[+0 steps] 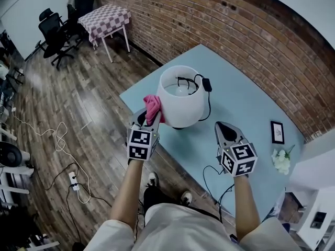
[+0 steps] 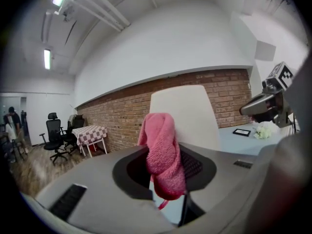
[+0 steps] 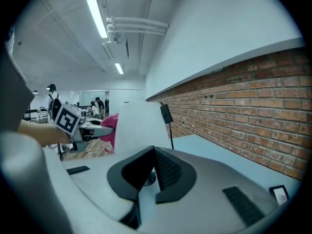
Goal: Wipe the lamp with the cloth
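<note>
The lamp's white shade (image 1: pixel 180 95) stands near the front left corner of the light blue table (image 1: pixel 246 101). My left gripper (image 1: pixel 148 117) is shut on a bunched pink cloth (image 1: pixel 153 107), which rests against the left side of the shade. In the left gripper view the cloth (image 2: pixel 163 152) sticks up between the jaws, with the shade (image 2: pixel 187 113) right behind it. My right gripper (image 1: pixel 224 129) hovers over the table to the right of the lamp, shut and holding nothing. Its view shows the shade (image 3: pixel 139 126), the cloth (image 3: pixel 110 129) and the left gripper (image 3: pixel 73 123).
The lamp's black cord with its switch (image 1: pixel 207 84) hangs over the shade's far side. A small framed picture (image 1: pixel 277 132) and white flowers (image 1: pixel 281 161) lie at the table's right. A brick wall (image 1: pixel 235 30) runs behind. Cables and a power strip (image 1: pixel 73 180) lie on the wooden floor.
</note>
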`<state>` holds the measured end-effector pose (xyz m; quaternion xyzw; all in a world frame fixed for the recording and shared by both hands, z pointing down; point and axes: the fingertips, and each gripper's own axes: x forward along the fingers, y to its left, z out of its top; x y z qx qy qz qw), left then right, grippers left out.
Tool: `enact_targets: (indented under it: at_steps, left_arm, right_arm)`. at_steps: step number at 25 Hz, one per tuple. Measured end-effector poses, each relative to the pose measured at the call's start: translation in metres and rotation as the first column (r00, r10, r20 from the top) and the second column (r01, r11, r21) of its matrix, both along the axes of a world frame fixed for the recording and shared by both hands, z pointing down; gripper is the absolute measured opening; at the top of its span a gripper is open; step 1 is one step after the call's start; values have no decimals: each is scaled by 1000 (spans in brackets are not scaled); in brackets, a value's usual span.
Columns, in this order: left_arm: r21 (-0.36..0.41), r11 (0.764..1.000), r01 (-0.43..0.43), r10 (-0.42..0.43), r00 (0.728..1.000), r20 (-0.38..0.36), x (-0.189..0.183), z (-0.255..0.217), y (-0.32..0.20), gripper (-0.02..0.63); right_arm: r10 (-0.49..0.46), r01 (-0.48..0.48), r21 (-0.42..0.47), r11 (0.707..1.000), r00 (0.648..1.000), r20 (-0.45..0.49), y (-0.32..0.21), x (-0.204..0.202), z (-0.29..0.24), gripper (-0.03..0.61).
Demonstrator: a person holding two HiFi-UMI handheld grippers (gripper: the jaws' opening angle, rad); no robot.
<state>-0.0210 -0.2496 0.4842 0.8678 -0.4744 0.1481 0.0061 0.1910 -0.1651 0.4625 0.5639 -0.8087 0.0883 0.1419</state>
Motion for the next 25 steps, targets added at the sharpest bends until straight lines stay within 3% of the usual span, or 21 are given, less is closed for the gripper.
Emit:
enact_targets:
  at_steps: [4,12,17,21,25]
  left_arm:
    - [-57,998,11,-10,1000,20,-3,25,6,141]
    - [-73,997,30,-23,995,92,-14,37,17,140]
    - [74,996,55,-58,998,40,-21,-34,22,140]
    - [221,975,33,-32,999,-9,-10,-108,24,140]
    - [331,943,-6,-23,996,83,1,-134,9,140]
  right_arm:
    - [-27,26,3,1000,1000,7,1,-5,-3,19]
    - [-65,65,5,998,998,19,8,-11,-6,20]
    - [-91,91,21,996,996,13,14,-11,-12,20]
    - [-105,103,38,994,994,30,19,-13,-19,19]
    - [-121,118,54,992,991,59,28,-14,-30,18]
